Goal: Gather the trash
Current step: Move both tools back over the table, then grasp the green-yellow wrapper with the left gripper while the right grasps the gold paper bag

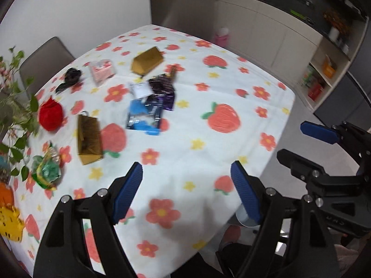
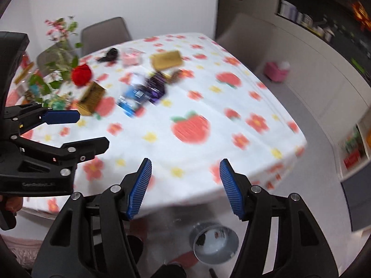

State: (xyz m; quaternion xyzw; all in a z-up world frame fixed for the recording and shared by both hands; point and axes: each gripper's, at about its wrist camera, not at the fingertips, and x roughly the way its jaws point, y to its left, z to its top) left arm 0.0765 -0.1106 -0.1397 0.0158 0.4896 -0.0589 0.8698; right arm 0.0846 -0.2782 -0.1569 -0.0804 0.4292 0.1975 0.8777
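Worktop point(image 1: 208, 162) carries a white cloth printed with strawberries and flowers; trash is scattered over its upper-left and centre in the left wrist view. Items there: blue foil wrapper point(image 1: 143, 117) mid-frame, purple wrapper point(image 1: 163, 92) touching its upper right edge, gold box point(image 1: 146, 62) above those, second gold box point(image 1: 89, 139) lower left, red crumpled ball point(image 1: 50, 115) just left of it, green wrapper point(image 1: 47, 171) near the left edge, pink packet point(image 1: 102, 71) and black scrap point(image 1: 70, 77) toward the upper left. Leafy plant point(image 1: 16, 106) crowds the left margin, partly overlapping the green wrapper. Grey chair point(image 1: 44, 62) stands behind the far edge; shelving point(image 1: 324, 74) at right. In the right wrist view a grey bin point(image 2: 215, 243) sits on the floor, bottom centre, below the worktop's near edge. Left claw point(image 1: 186, 192) hangs over the near cloth, jaws wide apart, nothing between them. Right claw point(image 2: 185, 187) likewise parted and empty, over the near edge. Both views motion-blurred.
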